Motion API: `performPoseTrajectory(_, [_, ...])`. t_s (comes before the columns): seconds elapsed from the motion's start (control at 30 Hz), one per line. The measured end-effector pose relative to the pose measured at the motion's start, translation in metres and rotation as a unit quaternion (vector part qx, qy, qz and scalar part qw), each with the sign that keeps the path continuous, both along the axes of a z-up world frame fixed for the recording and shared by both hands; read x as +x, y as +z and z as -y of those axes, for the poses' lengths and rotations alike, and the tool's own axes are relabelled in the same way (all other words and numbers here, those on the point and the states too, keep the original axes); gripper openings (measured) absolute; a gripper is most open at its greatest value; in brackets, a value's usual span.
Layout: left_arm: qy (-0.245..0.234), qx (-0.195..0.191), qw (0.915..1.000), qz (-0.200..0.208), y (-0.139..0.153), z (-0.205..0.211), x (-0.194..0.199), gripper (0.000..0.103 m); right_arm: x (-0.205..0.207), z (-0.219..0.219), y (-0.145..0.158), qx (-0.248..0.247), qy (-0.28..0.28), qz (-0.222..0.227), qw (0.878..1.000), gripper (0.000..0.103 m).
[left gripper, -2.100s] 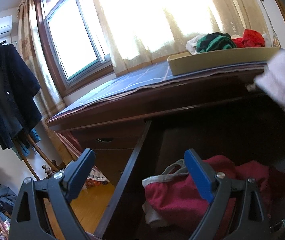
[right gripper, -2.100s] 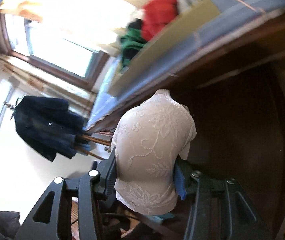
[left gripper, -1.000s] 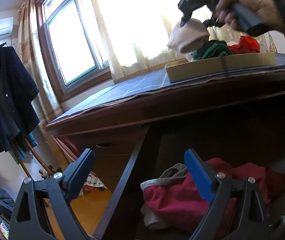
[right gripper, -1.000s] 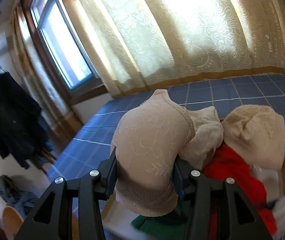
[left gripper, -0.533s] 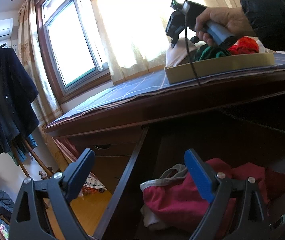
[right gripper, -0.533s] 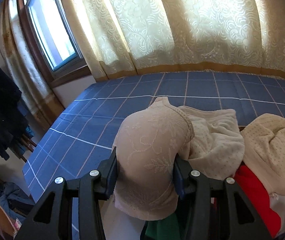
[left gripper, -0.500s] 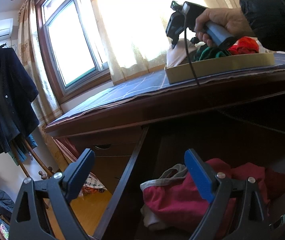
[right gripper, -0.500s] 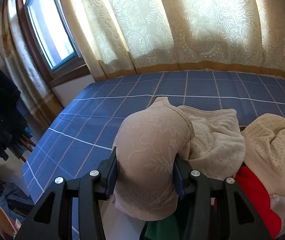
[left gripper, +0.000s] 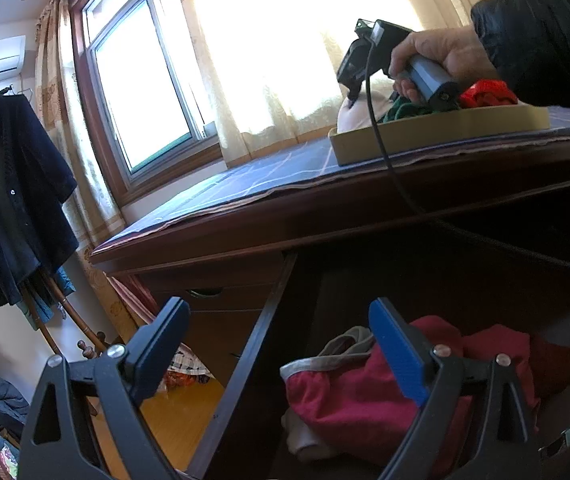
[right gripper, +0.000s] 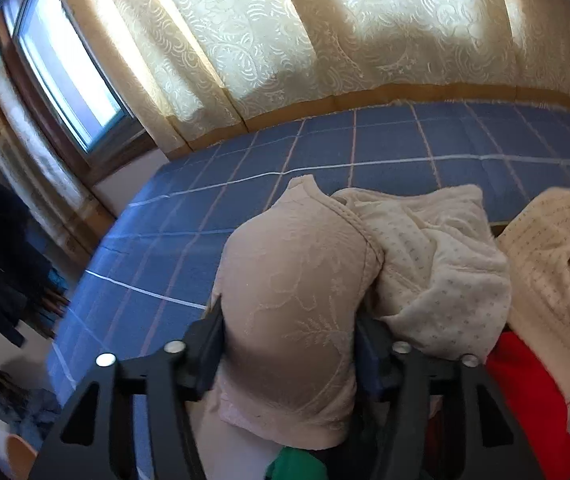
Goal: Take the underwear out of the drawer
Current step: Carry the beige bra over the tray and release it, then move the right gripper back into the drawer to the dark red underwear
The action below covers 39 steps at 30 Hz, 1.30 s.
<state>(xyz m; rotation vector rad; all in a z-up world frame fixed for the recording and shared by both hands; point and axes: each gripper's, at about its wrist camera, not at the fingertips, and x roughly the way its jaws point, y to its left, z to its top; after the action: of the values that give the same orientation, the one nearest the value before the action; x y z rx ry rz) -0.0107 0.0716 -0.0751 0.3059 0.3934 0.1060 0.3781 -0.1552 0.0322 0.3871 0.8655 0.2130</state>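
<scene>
The dark wooden drawer [left gripper: 253, 360] stands pulled out, with red underwear [left gripper: 345, 396] and a grey-trimmed piece heaped inside. My left gripper [left gripper: 277, 332] hovers open over the drawer's left wall, holding nothing. A hand holds my right gripper [left gripper: 351, 96] over the cardboard tray [left gripper: 445, 128] on the tabletop. In the right wrist view my right gripper [right gripper: 289, 344] has a beige lace bra [right gripper: 293, 280] between its jaws. They have just been opening, and the cloth still touches both pads. The bra's lower edge rests on the pile in the tray.
Cream knit garments [right gripper: 437, 264], a red cloth [right gripper: 525, 400] and a green cloth [right gripper: 297, 468] lie in the tray. A blue checked cloth [right gripper: 325, 168] covers the tabletop before the curtain. The right gripper's cable [left gripper: 389, 160] hangs across the drawer front. A dark coat [left gripper: 9, 200] hangs at the left.
My right gripper carried the beige bra from the drawer up over the tabletop and lowered it onto the tray's pile; its jaws stand slightly wider. The left gripper has not moved.
</scene>
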Motion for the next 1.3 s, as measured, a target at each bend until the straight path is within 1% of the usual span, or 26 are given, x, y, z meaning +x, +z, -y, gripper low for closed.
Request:
performPoseTrajectory(0.07, [0.000,-0.003,1.0000,-0.003,0.000,-0.001,0.001,0.093,-0.004,0.004,0.004,0.018,0.001,-0.006,1.000,0.067])
performPoseTrajectory(0.1, [0.001,-0.004,1.0000,-0.003,0.000,-0.001,0.001,0.093,-0.009,0.006,0.007,0.024,0.001,-0.001,1.000,0.068])
performPoseTrajectory(0.17, [0.002,-0.003,1.0000,-0.001,0.001,-0.001,0.001,0.093,-0.026,0.011,0.017,0.044,-0.002,0.029,0.999,0.068])
performPoseTrajectory(0.23, [0.004,-0.003,1.0000,0.001,0.001,-0.001,0.001,0.093,-0.052,0.016,0.029,0.060,0.002,0.068,0.996,0.068])
performPoseTrajectory(0.33, [0.007,-0.003,1.0000,0.005,0.000,-0.001,0.001,0.093,-0.088,0.019,0.041,0.069,0.016,0.109,0.991,0.068])
performPoseTrajectory(0.4, [0.009,-0.002,1.0000,0.004,0.000,-0.001,0.002,0.093,-0.110,0.022,0.044,0.069,0.021,0.122,0.990,0.068])
performPoseTrajectory(0.5, [0.009,-0.005,0.9999,0.002,0.000,-0.001,0.002,0.093,-0.142,0.027,0.041,0.076,0.027,0.129,0.988,0.068])
performPoseTrajectory(0.73, [0.010,-0.009,0.9999,0.008,0.000,-0.002,0.000,0.094,-0.231,0.034,0.005,0.098,0.048,0.104,0.989,0.068])
performPoseTrajectory(0.8, [0.011,-0.007,0.9999,0.006,0.000,-0.002,0.001,0.095,-0.255,0.036,-0.001,0.103,0.052,0.105,0.988,0.068])
performPoseTrajectory(0.9, [0.013,-0.012,0.9998,0.005,0.001,-0.002,0.002,0.098,-0.281,0.035,-0.005,0.089,0.056,0.111,0.988,0.068])
performPoseTrajectory(1.0, [0.015,-0.013,0.9998,0.003,0.001,-0.002,0.002,0.098,-0.301,0.036,-0.013,0.073,0.065,0.098,0.990,0.068])
performPoseTrajectory(1.1, [0.018,-0.012,0.9998,-0.001,0.001,-0.001,0.003,0.098,-0.311,0.040,-0.028,0.069,0.070,0.062,0.993,0.068])
performPoseTrajectory(1.17, [0.019,-0.011,0.9997,-0.003,0.001,-0.001,0.003,0.098,-0.316,0.043,-0.039,0.055,0.071,0.029,0.995,0.068])
performPoseTrajectory(1.2, [0.020,-0.011,0.9997,-0.003,0.001,0.000,0.003,0.098,-0.318,0.043,-0.045,0.044,0.072,0.013,0.996,0.068])
performPoseTrajectory(1.23, [0.020,-0.010,0.9997,-0.003,0.001,0.000,0.004,0.098,-0.321,0.043,-0.054,0.024,0.075,-0.012,0.997,0.068])
performPoseTrajectory(1.3, [0.021,-0.010,0.9997,-0.005,0.001,0.000,0.005,0.098,-0.325,0.040,-0.066,-0.001,0.085,-0.050,0.995,0.068])
